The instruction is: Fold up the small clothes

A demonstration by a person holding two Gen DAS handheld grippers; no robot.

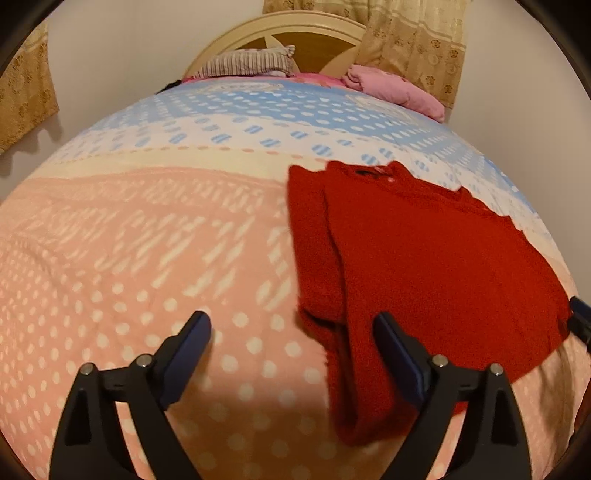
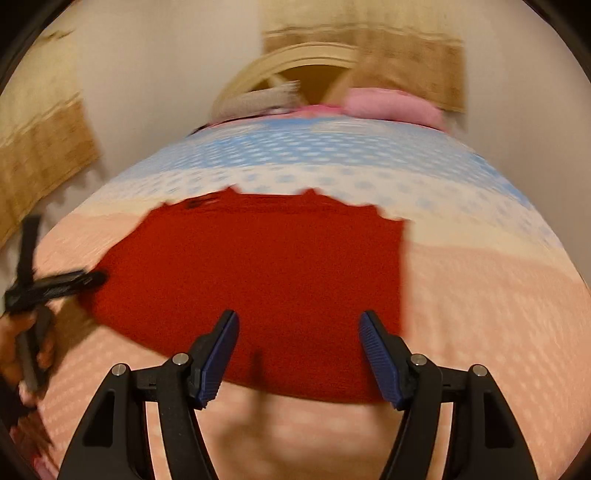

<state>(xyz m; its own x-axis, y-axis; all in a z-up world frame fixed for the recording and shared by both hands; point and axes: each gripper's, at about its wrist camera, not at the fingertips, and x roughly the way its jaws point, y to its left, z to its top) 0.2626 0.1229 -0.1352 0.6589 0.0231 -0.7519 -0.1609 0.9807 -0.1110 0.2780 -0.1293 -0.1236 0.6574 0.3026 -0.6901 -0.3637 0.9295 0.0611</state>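
Note:
A red knitted sweater [image 1: 424, 258] lies flat on the bed, with one sleeve folded in along its left side. My left gripper [image 1: 291, 325] stands open low over the sweater's near left corner. Its right finger is over the red knit, its left finger is over the quilt, and nothing is pressed between them. In the blurred right wrist view my right gripper [image 2: 298, 319] is open above the near hem of the sweater [image 2: 258, 266], holding nothing. A person's hand [image 2: 22, 332] holds the left gripper at the sweater's left edge, where one of its fingers [image 2: 74, 280] shows.
The bed has a quilt [image 1: 129, 258], pink with white dots near me and blue and white farther off. A striped pillow [image 1: 251, 61] and a pink bundle [image 1: 395, 88] lie by the headboard [image 1: 295, 27]. Curtains [image 1: 417, 40] hang behind, and pale walls flank the bed.

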